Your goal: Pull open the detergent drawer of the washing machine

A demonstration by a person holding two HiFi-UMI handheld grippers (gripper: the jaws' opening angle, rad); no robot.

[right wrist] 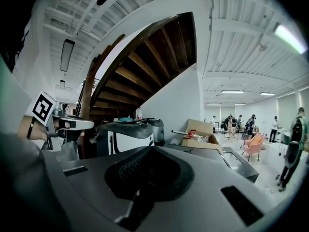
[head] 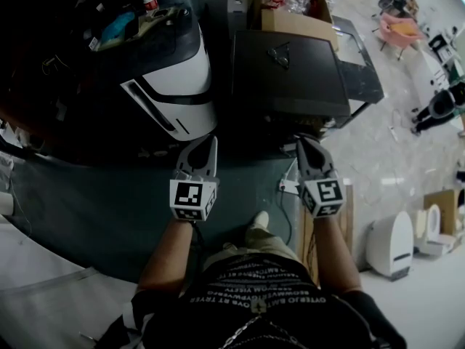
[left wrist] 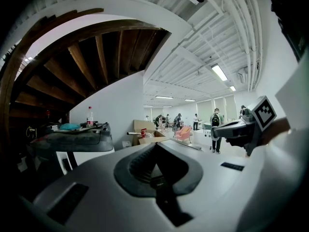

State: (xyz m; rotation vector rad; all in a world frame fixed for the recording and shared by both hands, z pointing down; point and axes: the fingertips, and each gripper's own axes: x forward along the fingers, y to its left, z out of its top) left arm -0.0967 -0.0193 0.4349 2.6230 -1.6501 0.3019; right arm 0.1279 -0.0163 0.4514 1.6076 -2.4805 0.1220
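A white machine with a dark top [head: 174,86] stands ahead and to the left, with a bottle and clutter on it; it also shows in the left gripper view [left wrist: 72,146] and the right gripper view [right wrist: 128,134]. I cannot pick out a detergent drawer on it. My left gripper [head: 211,144] is held out level in front of the person, short of the machine's lower right corner, jaws shut and empty [left wrist: 157,153]. My right gripper [head: 304,144] hangs beside it, before a black-topped cabinet [head: 287,71], also shut with nothing in it [right wrist: 149,156].
A cardboard box [head: 294,9] sits behind the black cabinet. A dark green floor mat [head: 109,209] lies underfoot. A white toilet-like unit [head: 392,242] stands at the right. A wooden staircase [right wrist: 145,66] rises over the machine. Several people [left wrist: 215,122] and a pink chair [head: 399,27] are far back.
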